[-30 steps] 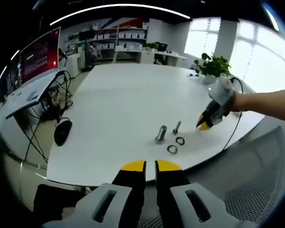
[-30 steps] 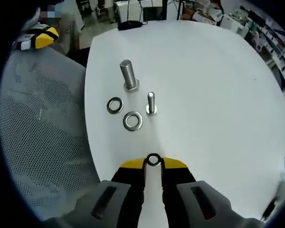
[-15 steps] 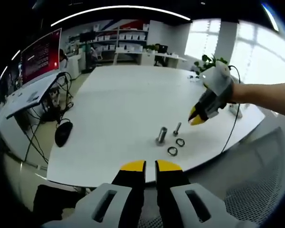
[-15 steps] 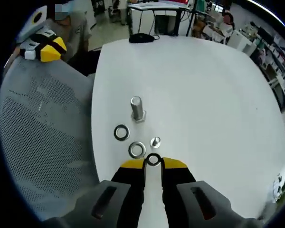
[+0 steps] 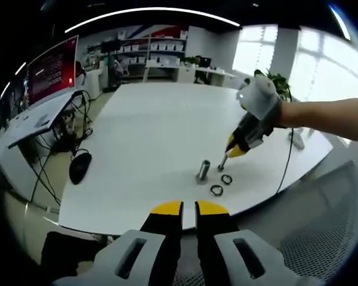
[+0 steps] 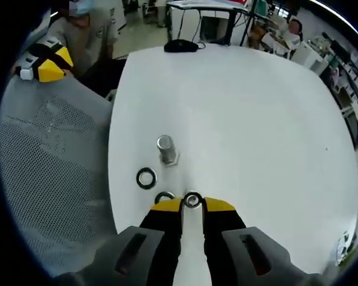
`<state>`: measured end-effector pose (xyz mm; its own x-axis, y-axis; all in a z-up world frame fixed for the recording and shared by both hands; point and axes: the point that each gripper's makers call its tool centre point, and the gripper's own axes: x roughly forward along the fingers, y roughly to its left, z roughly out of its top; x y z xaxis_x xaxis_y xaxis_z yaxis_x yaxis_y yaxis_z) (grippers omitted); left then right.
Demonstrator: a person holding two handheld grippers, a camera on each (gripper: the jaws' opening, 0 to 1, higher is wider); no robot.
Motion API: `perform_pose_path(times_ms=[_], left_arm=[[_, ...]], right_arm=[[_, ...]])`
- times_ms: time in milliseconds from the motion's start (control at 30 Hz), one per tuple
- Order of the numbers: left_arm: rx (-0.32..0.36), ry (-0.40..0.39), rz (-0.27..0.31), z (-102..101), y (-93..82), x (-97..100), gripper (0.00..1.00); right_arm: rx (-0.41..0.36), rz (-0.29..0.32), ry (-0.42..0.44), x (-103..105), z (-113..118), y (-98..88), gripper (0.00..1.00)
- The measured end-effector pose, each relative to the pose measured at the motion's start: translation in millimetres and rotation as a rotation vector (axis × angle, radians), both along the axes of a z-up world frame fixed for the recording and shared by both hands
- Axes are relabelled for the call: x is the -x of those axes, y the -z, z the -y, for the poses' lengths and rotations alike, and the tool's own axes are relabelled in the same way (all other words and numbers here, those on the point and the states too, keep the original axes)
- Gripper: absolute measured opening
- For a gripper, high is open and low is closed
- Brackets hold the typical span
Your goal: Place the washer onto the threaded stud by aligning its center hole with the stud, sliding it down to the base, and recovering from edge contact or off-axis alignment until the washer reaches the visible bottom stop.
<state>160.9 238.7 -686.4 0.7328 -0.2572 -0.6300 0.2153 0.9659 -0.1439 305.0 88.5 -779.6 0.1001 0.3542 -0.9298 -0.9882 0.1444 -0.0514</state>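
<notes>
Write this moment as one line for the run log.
right tool: shut on washer | washer: over small bolt | left tool: shut, idle | two washers on table

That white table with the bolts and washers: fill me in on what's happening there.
A person's right gripper pinches a washer right over the top of the smaller stud, apparently lining up its hole. The larger bolt stands upright beside it, with two loose washers flat on the table. The left gripper hangs off the table edge, nearly closed and empty.

Right gripper (image 6: 193,203) jaws pinching a washer (image 6: 193,200), seemingly over a stud top, larger bolt (image 6: 166,150) at eleven o'clock, white bench (image 6: 256,119)
</notes>
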Motion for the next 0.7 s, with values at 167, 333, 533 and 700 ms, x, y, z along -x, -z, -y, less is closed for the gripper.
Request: perform_pose_path(times_ms=[167, 333, 533, 700], left_arm=[[0.001, -0.005, -0.001, -1, 0.6, -0.5, 0.06], [-0.001, -0.008, -0.006, -1, 1.1, -0.1, 0.06], [-0.003, -0.012, -0.012, -1, 1.7, 0.4, 0.06], [-0.006, -0.011, -0.021, -2, 3.2, 0.9, 0.06]], right_arm=[[0.018, -0.026, 0.007, 1, -1, 8.8, 0.14], [0.045, -0.029, -0.016, 1, -1, 18.8, 0.14], [0.079, -0.033, -0.041, 3, -1, 33.1, 0.14], [0.093, -0.038, -0.042, 1, -1, 43.7, 0.14]])
